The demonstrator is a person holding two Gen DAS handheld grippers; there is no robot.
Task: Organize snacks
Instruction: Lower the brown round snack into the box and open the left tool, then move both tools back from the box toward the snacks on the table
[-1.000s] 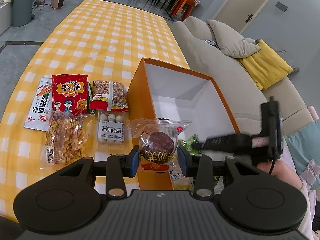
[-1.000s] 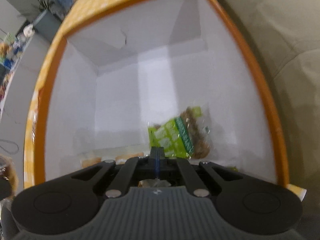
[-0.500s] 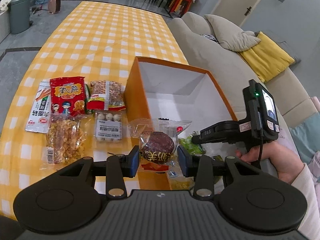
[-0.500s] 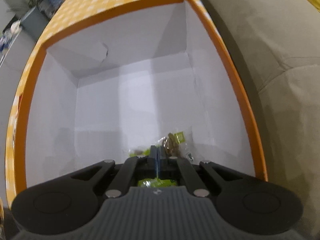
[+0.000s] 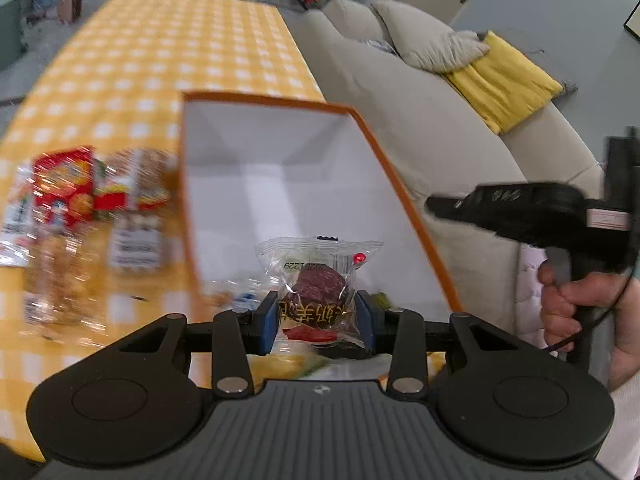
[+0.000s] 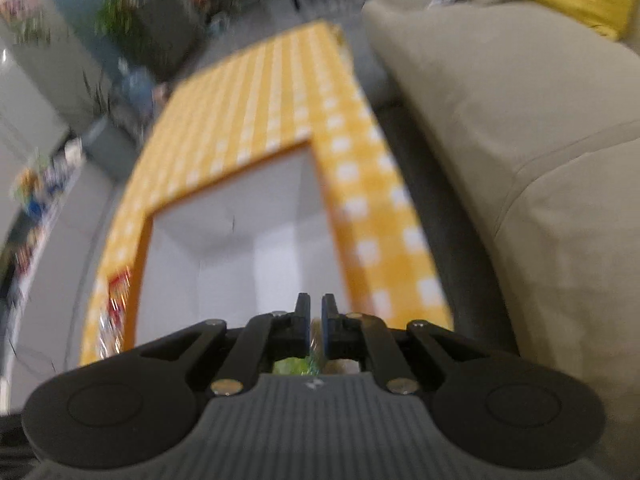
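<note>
My left gripper [image 5: 316,320] is shut on a clear-wrapped brown round cake [image 5: 318,288] and holds it over the near end of the orange box [image 5: 404,200], which has white inner walls. My right gripper [image 6: 316,318] is raised above the box's near right edge [image 6: 144,248]; its jaws stand a narrow gap apart with nothing between the tips. A green snack packet [image 6: 290,366] shows below, behind the fingers. The right gripper also shows in the left wrist view [image 5: 520,212], to the right of the box.
Several snack packets [image 5: 64,188] lie blurred on the yellow checked tablecloth [image 5: 160,52] left of the box. A beige sofa [image 5: 420,92] with a yellow cushion [image 5: 504,80] runs along the table's right side.
My left gripper moved right with the cake, from beside the box to over its opening. My right gripper rose out of the box, pulled back, and its jaws parted slightly.
</note>
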